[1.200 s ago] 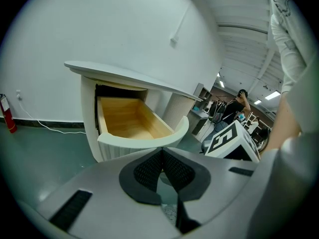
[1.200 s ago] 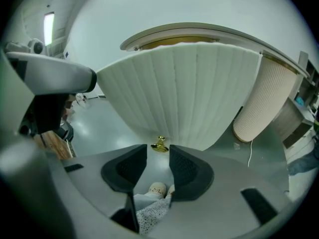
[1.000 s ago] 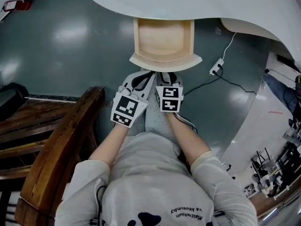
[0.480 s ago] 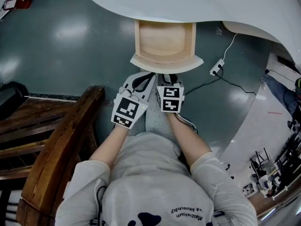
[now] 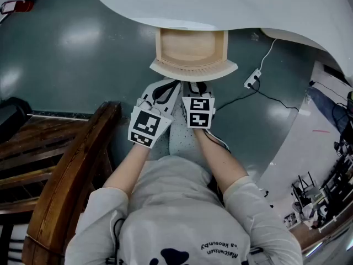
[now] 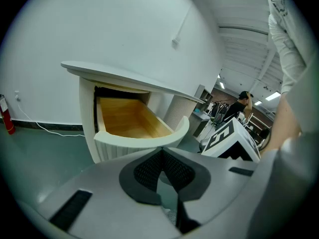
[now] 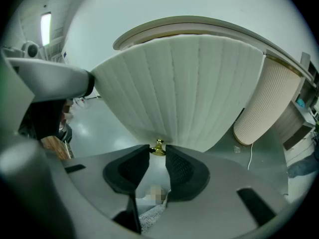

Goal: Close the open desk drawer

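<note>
The wooden drawer (image 5: 190, 47) stands pulled out from under the white desk top (image 5: 220, 4); its ribbed white curved front (image 7: 184, 88) fills the right gripper view. A small brass knob (image 7: 158, 147) at the front's lower edge sits between the tips of my right gripper (image 7: 158, 151), whose jaws have just been closing and now press on it. In the head view the right gripper (image 5: 194, 88) is just below the drawer front. My left gripper (image 5: 160, 93) hangs beside it, shut and empty. From the left gripper (image 6: 159, 152), the drawer's open inside (image 6: 129, 121) shows a little ahead.
A dark wooden chair (image 5: 71, 164) stands at the left of the person. A white power strip with its cable (image 5: 252, 79) lies on the grey floor to the right. A ribbed desk pedestal (image 7: 264, 103) stands right of the drawer.
Both grippers and the drawer front sit slightly higher in the head view, and less of the drawer's inside shows beyond the desk edge.
</note>
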`<action>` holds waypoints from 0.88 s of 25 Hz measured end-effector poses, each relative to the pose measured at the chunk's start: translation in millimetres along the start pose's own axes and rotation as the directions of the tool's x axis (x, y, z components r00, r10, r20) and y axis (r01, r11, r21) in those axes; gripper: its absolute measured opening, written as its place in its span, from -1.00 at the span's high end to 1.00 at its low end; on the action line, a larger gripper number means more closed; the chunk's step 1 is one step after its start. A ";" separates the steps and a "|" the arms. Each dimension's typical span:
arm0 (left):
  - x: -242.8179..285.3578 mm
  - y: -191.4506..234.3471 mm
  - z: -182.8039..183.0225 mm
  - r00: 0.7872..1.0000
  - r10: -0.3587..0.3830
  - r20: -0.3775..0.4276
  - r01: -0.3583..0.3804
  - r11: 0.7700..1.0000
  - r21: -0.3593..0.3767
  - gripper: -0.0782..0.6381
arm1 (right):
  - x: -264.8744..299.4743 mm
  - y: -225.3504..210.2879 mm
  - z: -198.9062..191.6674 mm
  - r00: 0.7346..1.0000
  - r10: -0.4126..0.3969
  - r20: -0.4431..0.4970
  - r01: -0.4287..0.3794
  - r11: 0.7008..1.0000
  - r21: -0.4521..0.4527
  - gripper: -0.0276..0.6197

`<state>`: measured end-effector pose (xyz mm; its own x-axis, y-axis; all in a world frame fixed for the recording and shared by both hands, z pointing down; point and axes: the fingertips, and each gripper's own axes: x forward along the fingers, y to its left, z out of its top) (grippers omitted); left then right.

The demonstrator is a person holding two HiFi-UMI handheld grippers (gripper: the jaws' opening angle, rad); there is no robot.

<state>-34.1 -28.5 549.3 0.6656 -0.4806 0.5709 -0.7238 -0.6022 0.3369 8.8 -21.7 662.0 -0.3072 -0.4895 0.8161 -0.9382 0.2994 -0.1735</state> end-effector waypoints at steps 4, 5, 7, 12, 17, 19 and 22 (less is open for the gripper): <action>1.7 5.8 5.1 1.000 0.002 0.006 -0.002 1.000 -0.003 0.75 | 3.5 -0.4 7.3 1.000 -0.001 0.001 0.001 1.000 -0.008 0.57; 2.3 7.0 6.5 1.000 0.003 0.006 -0.003 1.000 -0.002 0.75 | 4.1 -0.7 9.0 1.000 -0.002 0.000 0.002 1.000 -0.009 0.57; 4.2 9.3 9.2 1.000 0.004 0.007 -0.004 1.000 -0.002 0.75 | 6.0 -2.0 12.5 1.000 -0.002 0.002 0.002 1.000 -0.009 0.57; 9.8 16.5 15.9 1.000 0.016 0.013 -0.016 1.000 -0.009 0.75 | 11.9 -5.1 21.2 1.000 -0.002 0.004 0.003 1.000 -0.008 0.57; 13.3 23.2 22.5 1.000 0.025 0.016 -0.024 1.000 -0.015 0.75 | 16.4 -6.7 30.1 1.000 -0.003 0.009 0.003 1.000 -0.010 0.57; 15.2 26.1 26.4 0.999 0.029 0.020 -0.028 0.999 -0.015 0.75 | 18.2 -7.6 34.8 1.000 0.000 0.015 0.000 1.000 -0.017 0.57; 20.0 32.2 32.9 0.999 0.035 0.032 -0.035 0.999 -0.020 0.75 | 22.9 -10.2 42.8 1.000 0.003 0.021 -0.003 1.000 -0.024 0.57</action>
<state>-38.1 -78.5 546.8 0.6450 -0.5217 0.5584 -0.7500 -0.5724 0.3315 4.6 -71.0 658.9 -0.3134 -0.5056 0.8038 -0.9333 0.3203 -0.1624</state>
